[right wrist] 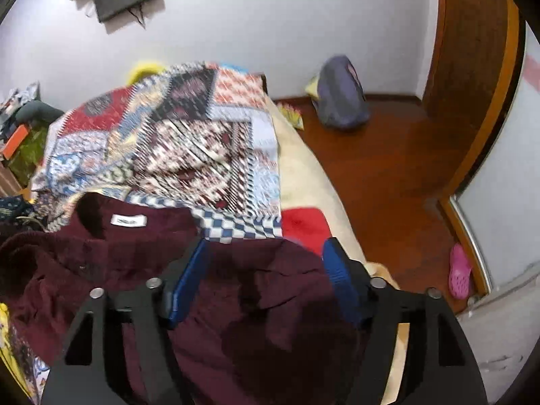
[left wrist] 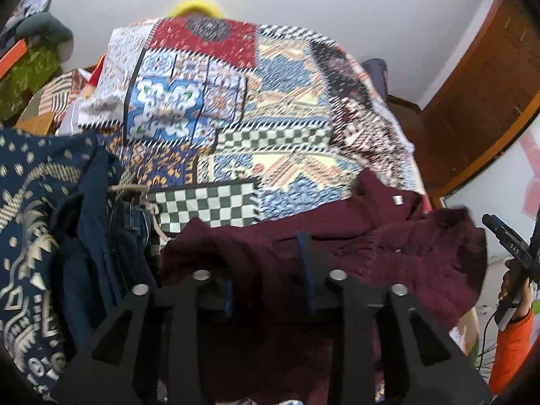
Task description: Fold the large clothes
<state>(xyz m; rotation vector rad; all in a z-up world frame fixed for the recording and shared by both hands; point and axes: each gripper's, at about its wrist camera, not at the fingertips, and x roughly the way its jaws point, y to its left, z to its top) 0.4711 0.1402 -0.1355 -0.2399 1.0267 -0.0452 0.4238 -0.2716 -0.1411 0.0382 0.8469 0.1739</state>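
Maroon garment (right wrist: pixel 256 307): crumpled on the near edge of the bed (right wrist: pixel 314 182), collar label uppermost, partly over a patchwork bedspread (left wrist: pixel 270 101).

Right tool (right wrist: pixel 266 270): jaws held apart, blue pads either side of a raised fold of the garment, not pressed on it as far as can be seen.

Left tool (left wrist: pixel 270 270): jaws held partly apart over the garment's left portion; nothing is seen clamped.

Navy patterned cloth (left wrist: pixel 30 202) and a pair of jeans (left wrist: pixel 131 216): heaped just beside the garment, to its left.

Step judged in hand: garment released on the bed, ready for spreading; no fold is made yet.

Next move, as judged: two edges or corners are to be found and gripped, then the cloth drawn flat, kept clear of the neighbouring heap.
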